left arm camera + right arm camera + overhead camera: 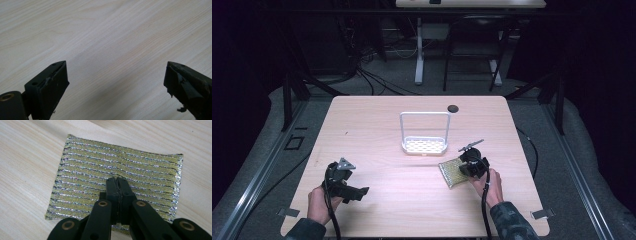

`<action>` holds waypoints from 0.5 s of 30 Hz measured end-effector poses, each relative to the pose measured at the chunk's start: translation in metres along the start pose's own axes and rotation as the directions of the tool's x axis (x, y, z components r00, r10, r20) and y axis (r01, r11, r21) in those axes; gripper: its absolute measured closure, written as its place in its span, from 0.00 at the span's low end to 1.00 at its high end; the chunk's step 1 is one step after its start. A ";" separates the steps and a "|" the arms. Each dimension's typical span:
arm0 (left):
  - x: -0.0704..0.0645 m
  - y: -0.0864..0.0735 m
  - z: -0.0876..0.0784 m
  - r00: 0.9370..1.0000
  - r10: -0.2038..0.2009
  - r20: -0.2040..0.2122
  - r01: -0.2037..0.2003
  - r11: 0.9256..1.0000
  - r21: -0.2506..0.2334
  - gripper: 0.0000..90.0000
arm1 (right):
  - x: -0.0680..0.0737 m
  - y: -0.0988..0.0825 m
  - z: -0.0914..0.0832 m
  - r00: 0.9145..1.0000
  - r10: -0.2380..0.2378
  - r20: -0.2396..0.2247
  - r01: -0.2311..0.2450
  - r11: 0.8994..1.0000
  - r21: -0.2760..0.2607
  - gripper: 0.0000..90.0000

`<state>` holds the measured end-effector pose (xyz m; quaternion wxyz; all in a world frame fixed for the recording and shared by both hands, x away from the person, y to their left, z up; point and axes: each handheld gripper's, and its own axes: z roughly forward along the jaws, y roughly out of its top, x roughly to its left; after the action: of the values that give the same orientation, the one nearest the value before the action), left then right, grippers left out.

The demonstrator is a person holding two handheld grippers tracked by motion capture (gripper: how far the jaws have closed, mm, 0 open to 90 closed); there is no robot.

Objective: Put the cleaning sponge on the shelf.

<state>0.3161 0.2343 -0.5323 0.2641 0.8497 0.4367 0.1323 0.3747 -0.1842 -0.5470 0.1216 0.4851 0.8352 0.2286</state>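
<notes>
A gold-and-silver striped scouring pad [450, 173] lies flat on the wooden table [382, 120], right of centre. My right gripper [464, 168] stands over its near part. In the right gripper view the pad [100, 167] spreads ahead, and the right gripper [117, 179] has its jaws pressed together, pinching a small pucker of the mesh in the middle. My left gripper [358, 191] rests at the front left, pointing right. The left gripper [116, 66] is wide open over bare wood with nothing between its fingers.
A white perforated holder with a tall wire frame [424, 145] stands at the table's centre, just behind and left of the pad. A small dark round spot [453, 108] sits near the far edge. Metal stands and cables lie on the floor beyond the table.
</notes>
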 end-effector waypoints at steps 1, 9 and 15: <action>0.000 0.000 0.000 1.000 0.003 0.004 -0.003 1.000 0.000 0.06 | 0.000 0.001 -0.001 1.000 0.013 -0.007 -0.013 1.000 -0.009 1.00; 0.000 0.000 0.000 1.000 0.007 0.003 -0.007 1.000 -0.001 0.06 | 0.005 0.005 -0.008 1.000 -0.005 0.005 0.005 1.000 -0.026 1.00; 0.000 0.000 0.001 1.000 0.006 0.008 -0.006 1.000 0.000 0.06 | 0.004 0.006 -0.016 1.000 0.004 0.004 -0.004 0.999 -0.050 1.00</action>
<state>0.3169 0.2344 -0.5325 0.2655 0.8516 0.4330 0.1296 0.3701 -0.1831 -0.5299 0.1350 0.4840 0.8281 0.2485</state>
